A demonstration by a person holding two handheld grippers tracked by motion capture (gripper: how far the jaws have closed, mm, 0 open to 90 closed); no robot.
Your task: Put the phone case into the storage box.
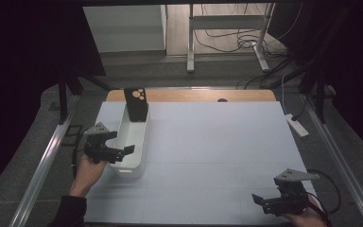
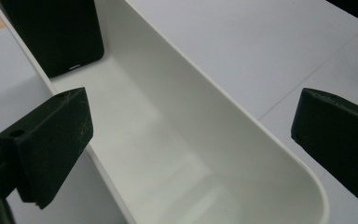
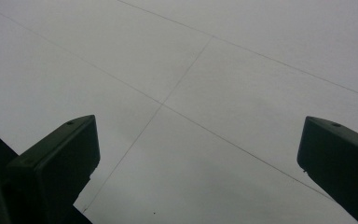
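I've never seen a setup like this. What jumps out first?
A long white bin sits at the table's left, with a black phone case standing upright in its far end. The left tongs hang open over the bin's near end; the right tongs wait open above bare table at the near right.

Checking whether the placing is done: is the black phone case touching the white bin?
Touching. In the left gripper view the phone case stands inside the white bin, its lower edge on the floor at the far end; the high view shows it leaning there.
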